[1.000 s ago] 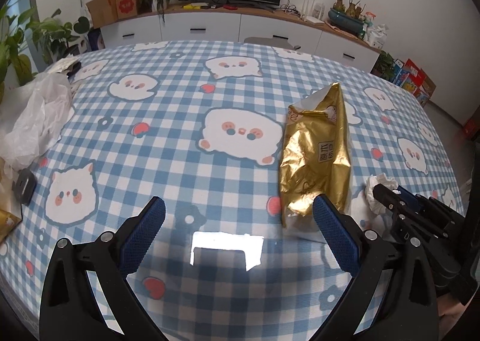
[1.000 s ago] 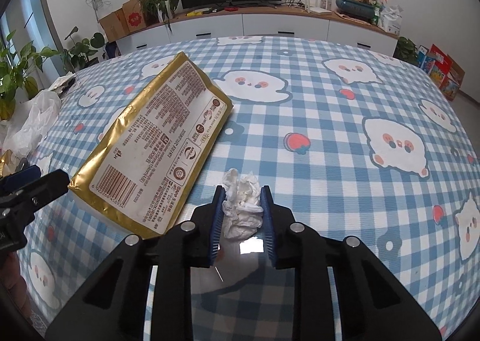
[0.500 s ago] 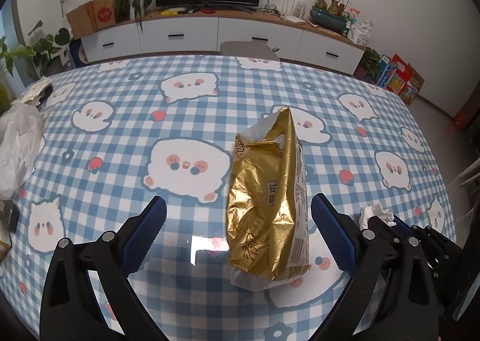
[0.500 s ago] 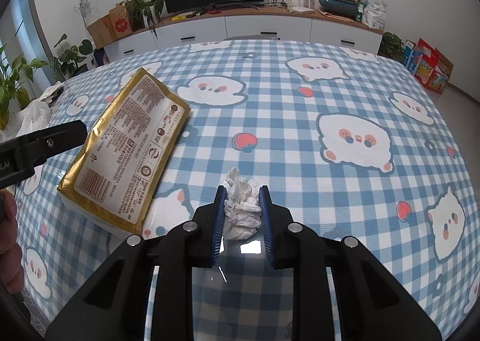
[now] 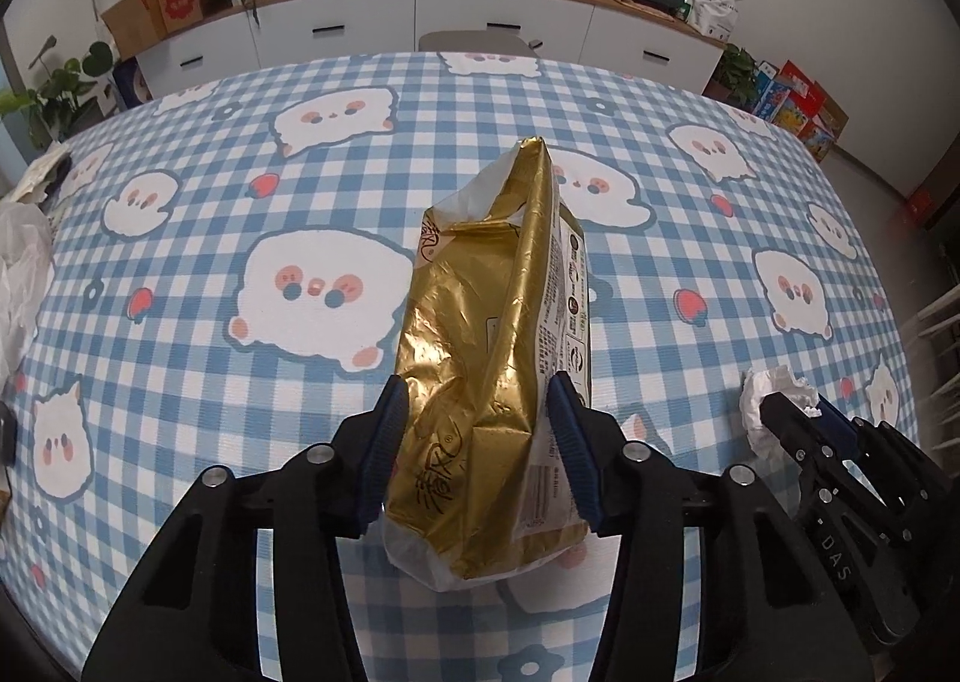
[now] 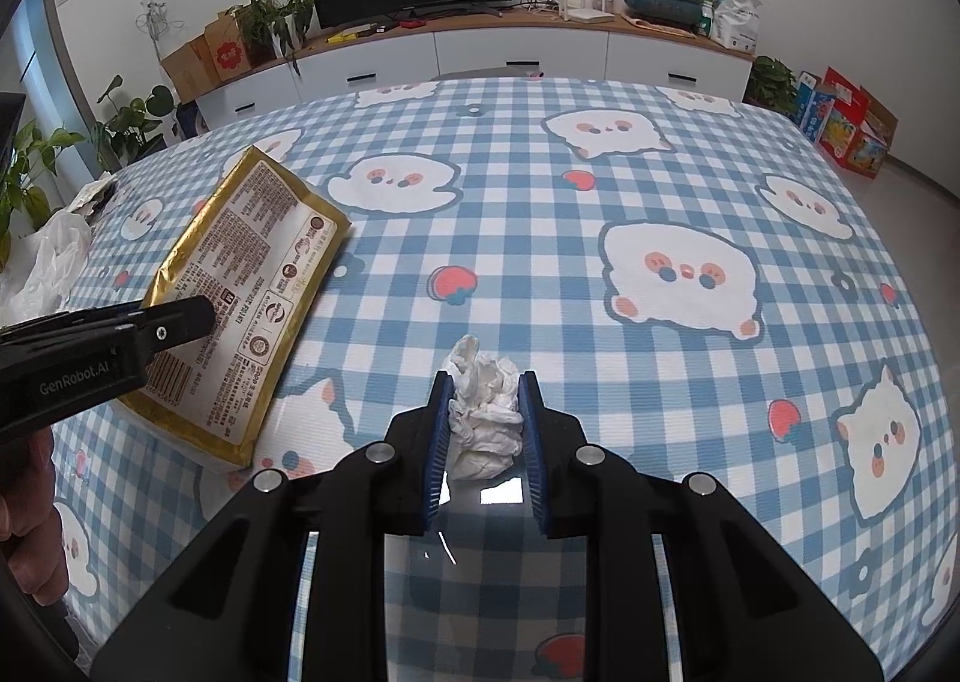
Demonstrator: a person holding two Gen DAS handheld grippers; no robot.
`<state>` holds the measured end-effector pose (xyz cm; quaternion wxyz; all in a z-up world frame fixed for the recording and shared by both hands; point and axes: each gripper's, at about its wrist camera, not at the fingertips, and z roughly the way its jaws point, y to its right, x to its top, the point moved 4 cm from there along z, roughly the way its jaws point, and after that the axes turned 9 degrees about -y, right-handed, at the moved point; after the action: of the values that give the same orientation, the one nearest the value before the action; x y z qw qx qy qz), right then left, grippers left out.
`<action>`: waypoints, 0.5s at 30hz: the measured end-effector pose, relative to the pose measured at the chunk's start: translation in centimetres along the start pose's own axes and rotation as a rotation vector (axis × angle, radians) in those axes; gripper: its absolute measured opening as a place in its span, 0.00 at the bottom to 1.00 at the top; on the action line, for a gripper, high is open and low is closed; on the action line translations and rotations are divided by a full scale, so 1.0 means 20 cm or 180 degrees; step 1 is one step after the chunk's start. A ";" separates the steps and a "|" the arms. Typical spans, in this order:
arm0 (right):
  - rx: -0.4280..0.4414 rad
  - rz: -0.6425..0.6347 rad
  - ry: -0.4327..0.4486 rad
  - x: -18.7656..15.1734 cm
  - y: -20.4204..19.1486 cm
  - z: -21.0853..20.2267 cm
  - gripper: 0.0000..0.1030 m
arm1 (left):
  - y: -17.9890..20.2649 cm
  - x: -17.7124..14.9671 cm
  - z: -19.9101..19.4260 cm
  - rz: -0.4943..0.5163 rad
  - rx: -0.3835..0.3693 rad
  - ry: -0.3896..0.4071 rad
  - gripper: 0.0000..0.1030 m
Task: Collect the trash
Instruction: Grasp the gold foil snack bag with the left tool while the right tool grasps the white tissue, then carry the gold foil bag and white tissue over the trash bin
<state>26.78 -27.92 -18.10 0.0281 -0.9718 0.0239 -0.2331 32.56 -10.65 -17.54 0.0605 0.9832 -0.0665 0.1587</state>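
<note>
Checked tablecloth (image 5: pixel 300 190) carries both pieces of trash. Gold snack bag (image 5: pixel 498 358) lies with its long axis running straight away from the left gripper (image 5: pixel 483 436); near end sits between the blue pads (image 5: pixel 384 442), which touch its sides, so the jaws appear clamped across the short width. Judgement: lift is next, bag likely to sag at the far end. Right gripper (image 6: pixel 483 424), just beside, is pinched on the crumpled tissue (image 6: pixel 483 406).

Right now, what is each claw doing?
Left claw: closed on the gold snack bag.
Right claw: closed on the crumpled tissue.
</note>
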 end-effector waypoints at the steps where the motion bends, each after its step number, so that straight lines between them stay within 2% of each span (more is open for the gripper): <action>1: -0.0001 -0.0004 0.0001 0.00 0.00 0.00 0.20 | 0.00 0.00 0.00 -0.0011 0.0016 -0.0012 0.42; 5: 0.0000 -0.0003 0.0001 0.00 0.00 0.00 0.20 | -0.01 -0.01 0.01 -0.0018 -0.0004 -0.0046 0.29; 7: -0.0002 -0.0002 0.0004 0.00 0.00 0.00 0.20 | 0.00 -0.01 0.02 -0.0002 -0.0066 -0.0068 0.16; 10: -0.0001 -0.0005 0.0008 0.00 -0.01 0.00 0.20 | 0.01 -0.02 0.01 0.0053 -0.0074 -0.0055 0.10; 15: 0.0010 -0.0009 0.0023 0.01 -0.02 -0.02 0.20 | 0.02 -0.05 -0.03 0.0078 -0.0056 -0.0023 0.07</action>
<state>26.72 -27.56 -17.62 0.0293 -0.9709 0.0222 -0.2366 31.47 -10.85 -17.25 0.0670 0.9823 -0.0803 0.1552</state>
